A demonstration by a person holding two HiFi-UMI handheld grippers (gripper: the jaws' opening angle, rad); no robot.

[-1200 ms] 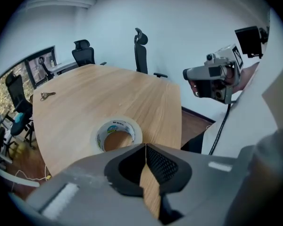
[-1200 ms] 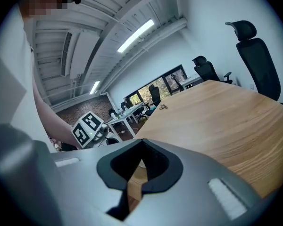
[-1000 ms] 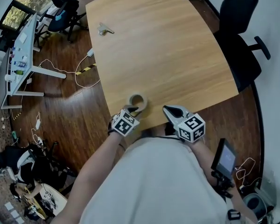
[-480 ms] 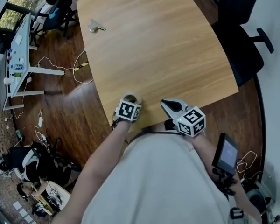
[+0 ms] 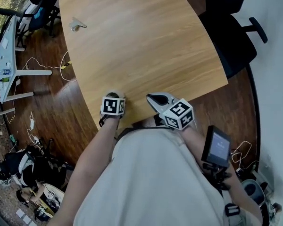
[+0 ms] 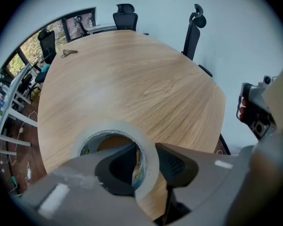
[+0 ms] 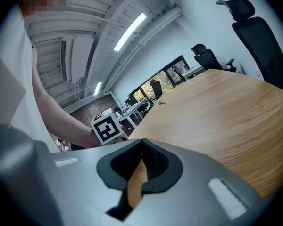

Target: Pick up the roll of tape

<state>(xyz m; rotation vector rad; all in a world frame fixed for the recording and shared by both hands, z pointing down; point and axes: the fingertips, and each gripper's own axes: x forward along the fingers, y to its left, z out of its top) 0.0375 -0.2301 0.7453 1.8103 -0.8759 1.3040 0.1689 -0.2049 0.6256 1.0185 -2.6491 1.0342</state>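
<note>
The roll of tape (image 6: 108, 128), pale with a printed core, lies flat on the wooden table (image 5: 146, 41) near its front edge. My left gripper (image 6: 146, 147) points steeply down over it and straddles the roll's wall, one jaw in the hole and the other outside. Its jaws are closing, and a sliver of the core still shows beside the inner jaw. In the head view the left gripper (image 5: 113, 100) and its marker cube hide nearly all of the roll. My right gripper (image 5: 150, 97) hovers just right of it, shut and with nothing in it (image 7: 142, 142).
A small metal object (image 5: 75, 25) lies at the table's far left corner. Black office chairs (image 5: 226, 27) stand along the right and far sides (image 6: 125, 15). A device with a screen (image 5: 216, 147) hangs at the person's right side. Cables and desks crowd the floor to the left.
My left gripper has rolled and come down over the roll, which showed beside it a second ago and is now covered by the cube. The right gripper has barely shifted.
</note>
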